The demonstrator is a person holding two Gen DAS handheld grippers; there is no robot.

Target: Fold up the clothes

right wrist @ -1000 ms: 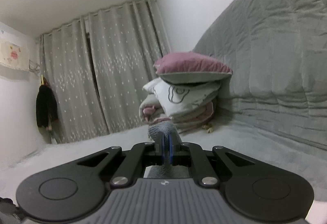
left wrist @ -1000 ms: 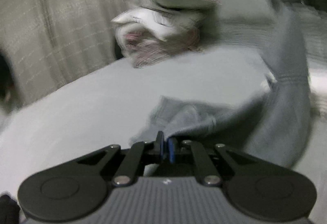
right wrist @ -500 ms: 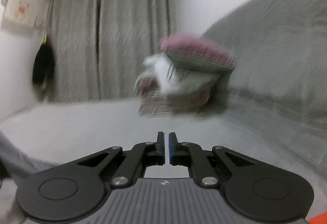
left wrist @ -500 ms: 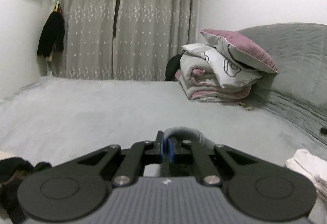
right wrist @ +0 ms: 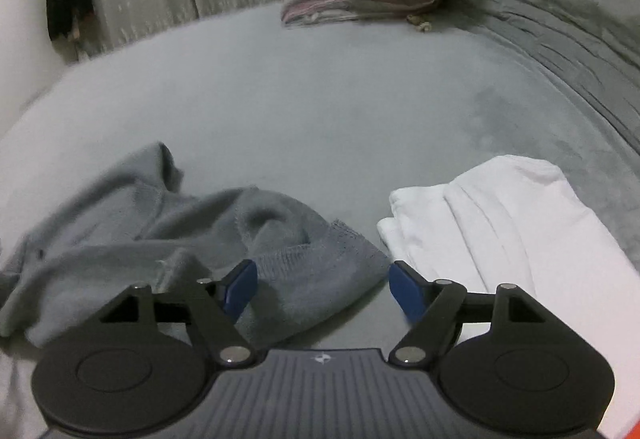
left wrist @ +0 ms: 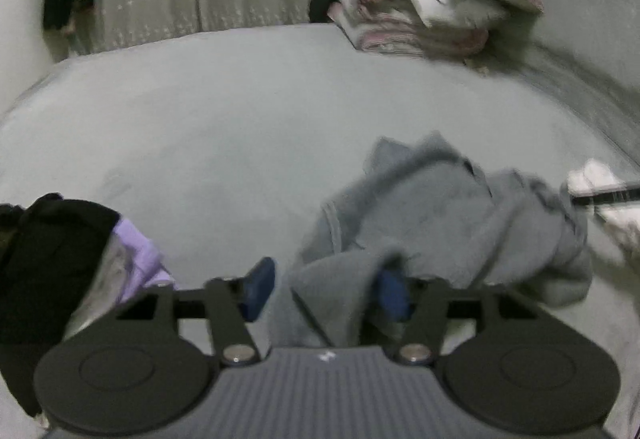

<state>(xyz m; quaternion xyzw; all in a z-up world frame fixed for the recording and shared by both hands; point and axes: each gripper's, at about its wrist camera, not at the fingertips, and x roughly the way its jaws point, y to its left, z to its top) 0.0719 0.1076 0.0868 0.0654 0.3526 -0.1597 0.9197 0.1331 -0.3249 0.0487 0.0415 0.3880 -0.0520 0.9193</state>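
On the grey bed (right wrist: pixel 320 111) a grey sweater (right wrist: pixel 168 223) lies in a crumpled heap, not folded yet. Just beside it sits a white garment (right wrist: pixel 512 223), already folded. The left gripper (left wrist: pixel 326 289) has just been opening, and a bit of sweater sits loose between its jaws. The right gripper (right wrist: pixel 322 287) has just opened wide over the sweater's hem. More dark and purple clothes (left wrist: pixel 60 247) wait.
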